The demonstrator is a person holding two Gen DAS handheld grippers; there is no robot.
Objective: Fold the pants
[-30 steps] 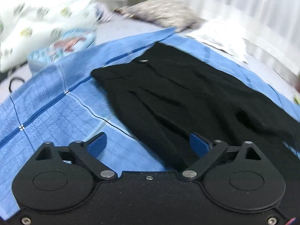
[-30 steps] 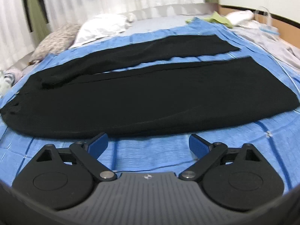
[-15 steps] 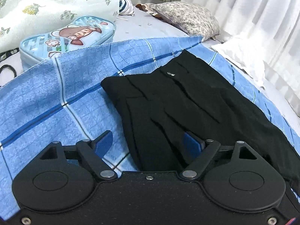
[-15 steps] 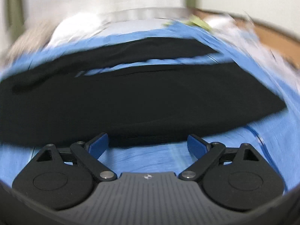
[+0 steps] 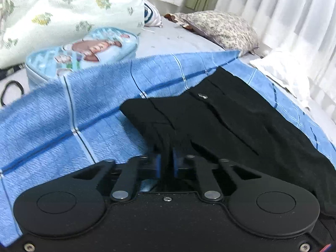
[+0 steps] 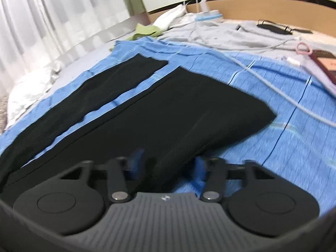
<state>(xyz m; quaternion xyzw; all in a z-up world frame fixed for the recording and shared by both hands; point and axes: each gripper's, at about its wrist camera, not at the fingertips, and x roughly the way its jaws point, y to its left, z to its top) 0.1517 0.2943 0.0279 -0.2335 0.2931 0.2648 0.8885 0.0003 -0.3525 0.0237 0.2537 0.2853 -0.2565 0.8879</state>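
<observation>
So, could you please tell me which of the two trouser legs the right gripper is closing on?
The nearer, wider leg; the far leg lies untouched beyond a blue strip.

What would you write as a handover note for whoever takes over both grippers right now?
Left gripper: shut on the waist edge of the black pants.
Right gripper: closing, the near leg's edge between its pads, not yet pinched.
Pants lie flat on the blue blanket, legs spread apart.
Done: left grasp only; no fold yet.
Left: finish the right grasp, probably lay one leg over the other, then fold lengthwise.
</observation>
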